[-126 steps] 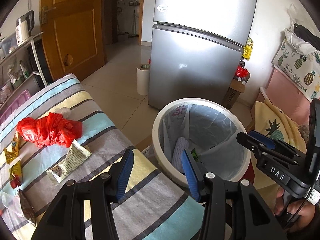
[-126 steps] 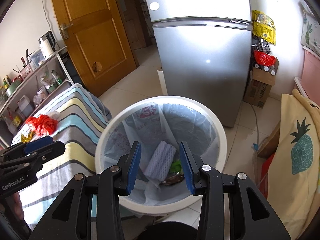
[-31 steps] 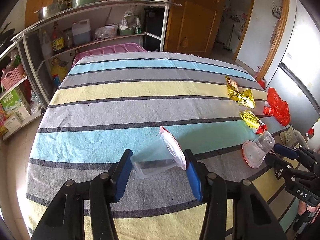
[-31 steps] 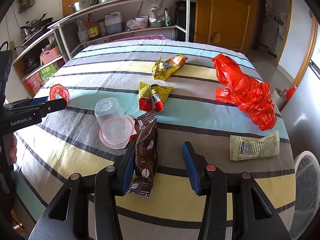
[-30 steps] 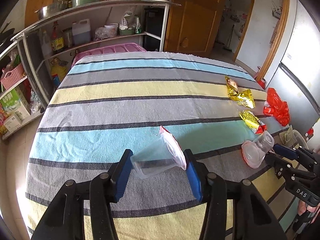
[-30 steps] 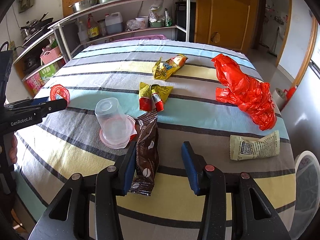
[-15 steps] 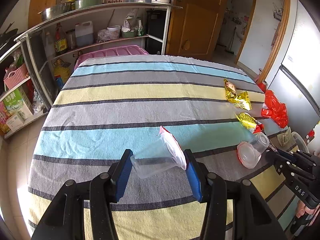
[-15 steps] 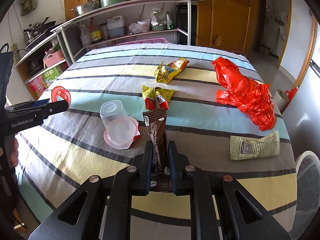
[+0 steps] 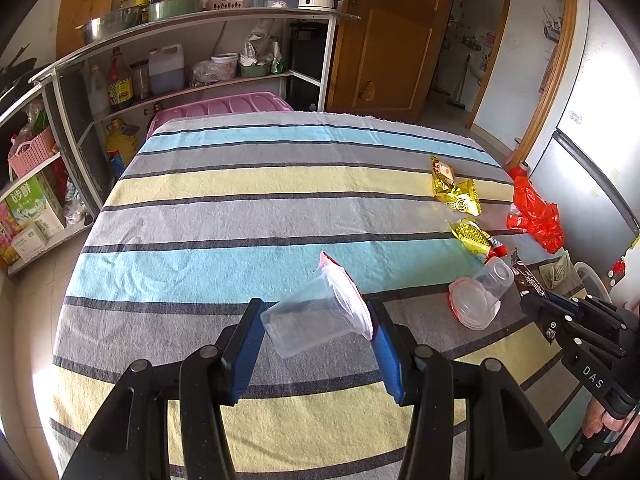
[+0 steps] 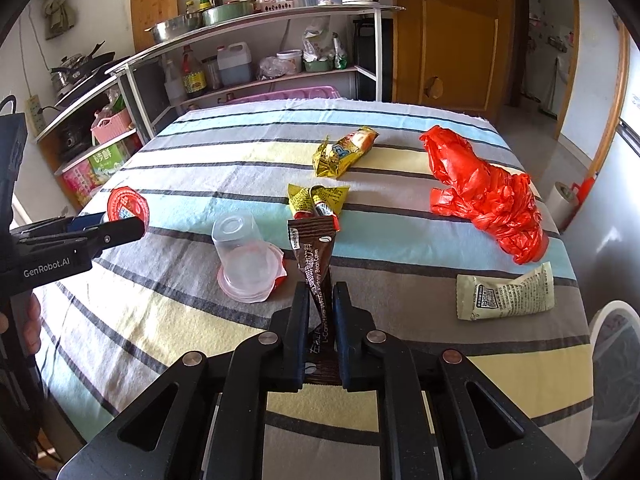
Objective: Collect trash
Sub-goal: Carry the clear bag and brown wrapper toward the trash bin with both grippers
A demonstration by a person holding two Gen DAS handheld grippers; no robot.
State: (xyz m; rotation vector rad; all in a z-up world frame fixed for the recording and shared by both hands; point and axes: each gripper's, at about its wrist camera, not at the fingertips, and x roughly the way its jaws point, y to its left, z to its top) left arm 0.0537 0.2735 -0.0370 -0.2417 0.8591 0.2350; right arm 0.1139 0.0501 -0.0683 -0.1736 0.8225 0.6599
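left claw (image 9: pixel 316 326) clamped on a clear plastic cup (image 9: pixel 312 316), lying sideways between the blue pads, raised over the striped desk (image 9: pixel 248 216). right claw (image 10: pixel 321 308) closed tight on a brown coffee sachet (image 10: pixel 314 256), standing upright. second clear cup (image 10: pixel 244 258) upside down on the desk just left of the sachet. beyond: two yellow wrappers (image 10: pixel 344 152), red plastic bag (image 10: pixel 484 188), pale packet (image 10: pixel 506 292) at right.

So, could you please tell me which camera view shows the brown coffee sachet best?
The right wrist view: the brown coffee sachet stands front and centre, pinched in the right claw, its label readable. The left wrist view shows only a small sliver beside the tipped clear cup.
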